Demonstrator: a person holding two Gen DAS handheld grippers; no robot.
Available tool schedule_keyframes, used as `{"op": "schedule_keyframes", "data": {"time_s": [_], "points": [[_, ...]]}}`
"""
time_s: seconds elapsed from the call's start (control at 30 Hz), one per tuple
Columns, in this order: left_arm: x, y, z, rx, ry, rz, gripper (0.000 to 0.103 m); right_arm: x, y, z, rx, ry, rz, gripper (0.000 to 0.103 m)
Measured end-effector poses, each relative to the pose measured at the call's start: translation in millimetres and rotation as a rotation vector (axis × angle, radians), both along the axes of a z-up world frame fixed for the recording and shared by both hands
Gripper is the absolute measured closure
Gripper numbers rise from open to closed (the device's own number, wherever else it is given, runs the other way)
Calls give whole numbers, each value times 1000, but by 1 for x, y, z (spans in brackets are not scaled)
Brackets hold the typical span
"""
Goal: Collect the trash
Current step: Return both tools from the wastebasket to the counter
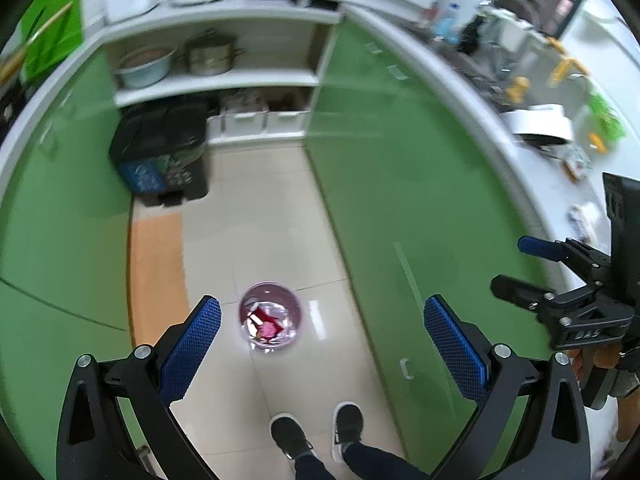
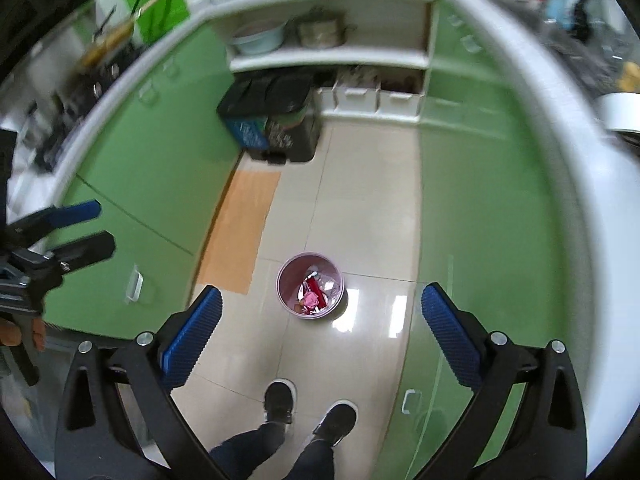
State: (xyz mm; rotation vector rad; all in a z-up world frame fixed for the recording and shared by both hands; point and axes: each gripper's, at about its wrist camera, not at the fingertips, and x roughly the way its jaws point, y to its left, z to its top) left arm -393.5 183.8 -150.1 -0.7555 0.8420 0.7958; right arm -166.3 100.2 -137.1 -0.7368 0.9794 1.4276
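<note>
Two black-framed grippers with blue ribbed pads are held high above a beige tiled floor (image 2: pixel 360 208); the left gripper (image 1: pixel 322 336) and the right gripper (image 2: pixel 320 320) are both seen with fingers spread wide and nothing between them. A pair of black shoes (image 2: pixel 308 408) is seen nearest, directly below. Just beyond them, a small round pale-pink waste bin (image 2: pixel 310 286) stands on the tiles, holding red and pink wrappers with crumpled clear plastic (image 1: pixel 269 322). It is framed between each gripper's fingers but lies far beneath them, untouched. An orange floor mat (image 2: pixel 244 228) lies to its left. The floor strip is bounded on both sides by green cabinet fronts (image 1: pixel 400 184) under white counter edges. Farthest, a black two-compartment pedal bin (image 1: pixel 164 152) with closed lids stands beside white drawer boxes (image 1: pixel 256 122), below shelves where a metal pot (image 1: pixel 210 56) and a pale basin (image 1: pixel 144 66) are kept.
</note>
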Motion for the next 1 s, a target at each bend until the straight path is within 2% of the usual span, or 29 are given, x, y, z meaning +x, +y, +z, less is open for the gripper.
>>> {"op": "schedule_keyframes", "data": {"time_s": [0.1, 0.2, 0.37, 0.5, 0.67, 1.0], "points": [[25, -16, 42, 26, -1, -65, 6, 25, -39, 55, 48, -10, -73, 3], [51, -28, 72, 56, -16, -133, 6, 54, -76, 89, 91, -37, -161, 3], [105, -45, 102, 96, -41, -271, 6, 110, -135, 115, 125, -64, -357, 3], [156, -63, 116, 110, -66, -379, 6, 150, -181, 126, 138, -84, -479, 3], [221, -94, 126, 127, -90, -504, 6, 191, -227, 130, 143, -104, -575, 3], [342, -138, 116, 116, -69, -683, 6, 260, -272, 118, 117, -96, -641, 3]]}}
